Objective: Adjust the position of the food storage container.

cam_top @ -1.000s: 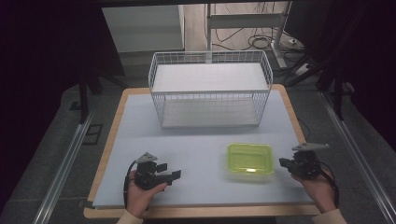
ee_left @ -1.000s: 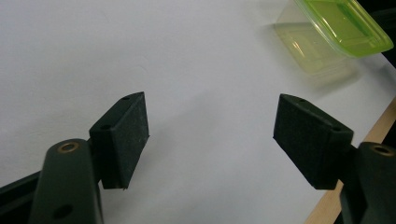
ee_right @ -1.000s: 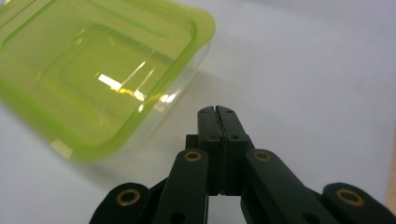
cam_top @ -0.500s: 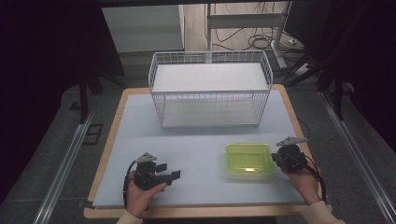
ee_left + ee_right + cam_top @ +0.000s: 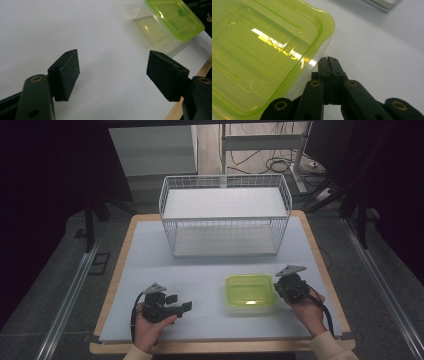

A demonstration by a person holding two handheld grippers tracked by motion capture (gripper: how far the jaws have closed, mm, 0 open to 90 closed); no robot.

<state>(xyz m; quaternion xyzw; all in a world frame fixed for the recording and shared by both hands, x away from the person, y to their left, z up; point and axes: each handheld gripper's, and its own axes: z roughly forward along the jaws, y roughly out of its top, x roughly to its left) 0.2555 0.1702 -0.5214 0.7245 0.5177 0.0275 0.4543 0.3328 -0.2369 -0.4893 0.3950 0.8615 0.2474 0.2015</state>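
Two grippers sit over the near part of the table [image 5: 150,250], one in each of your hands. At the near left, your left gripper [image 5: 181,303] rests low over the pale mat with its jaws well apart and nothing between them, pointing right toward the container. Right of centre, the green lidded container [image 5: 250,291] lies flat on the mat, in front of the white wire basket [image 5: 225,215] that stands at the far middle. At the near right, your right gripper [image 5: 328,62] has its jaws pressed together on nothing, the tips just beside the container's right edge, below the lid's rim.
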